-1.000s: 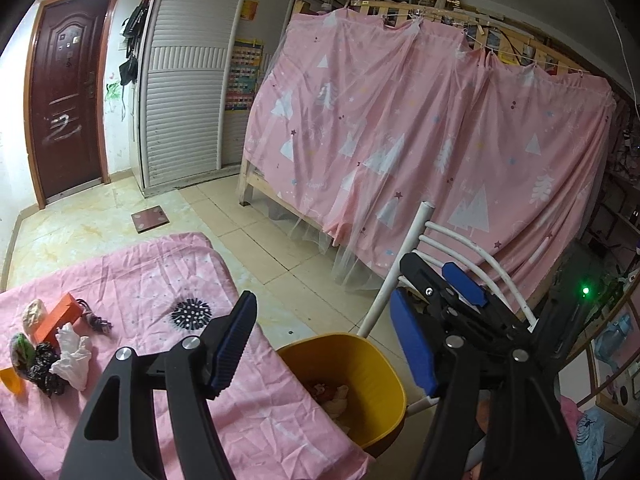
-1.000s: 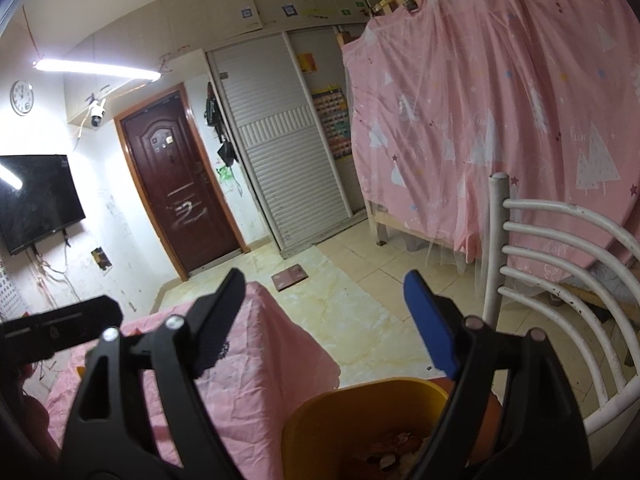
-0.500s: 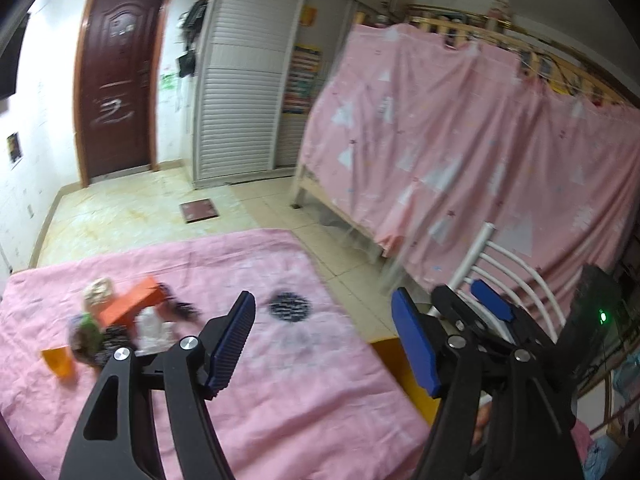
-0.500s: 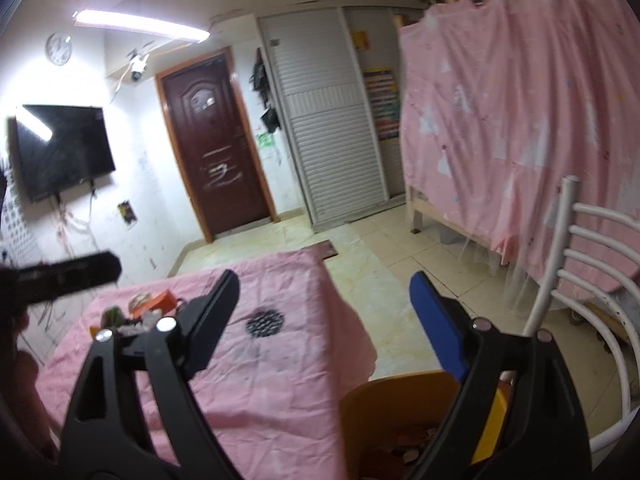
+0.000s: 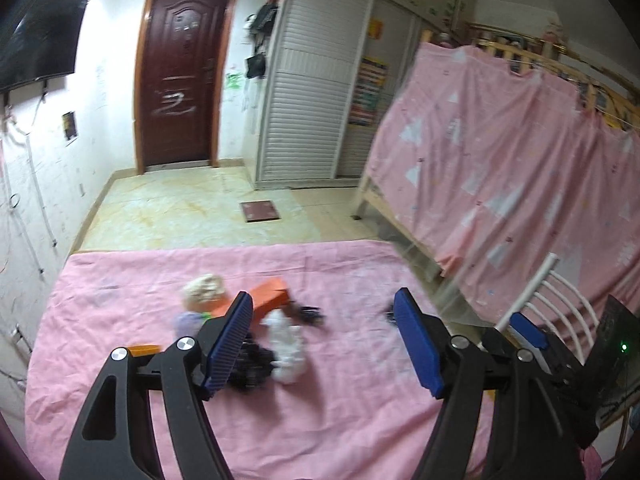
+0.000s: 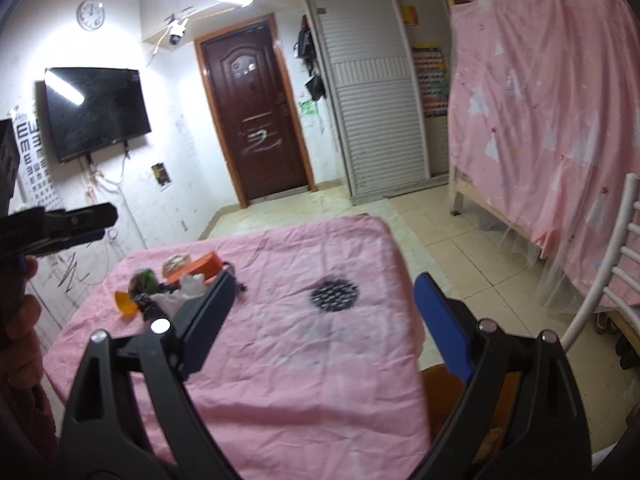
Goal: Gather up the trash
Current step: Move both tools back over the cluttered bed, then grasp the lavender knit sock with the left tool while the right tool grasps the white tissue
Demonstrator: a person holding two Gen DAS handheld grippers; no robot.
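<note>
Left wrist view: left gripper is being opened, nothing between the jaws. Trash pile is lying just ahead, partly hidden by the left finger; white wad and orange box are tangled, so several pieces are likely to be dragged at once. Right wrist view: right gripper is being held spread, empty; the pile is sitting ahead-left, bin just below the right finger, chair crowding the right.

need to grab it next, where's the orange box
The orange box lies on the pink cloth, left of centre in both wrist views, at the far edge of the trash pile, just beyond the white tissue.
</note>
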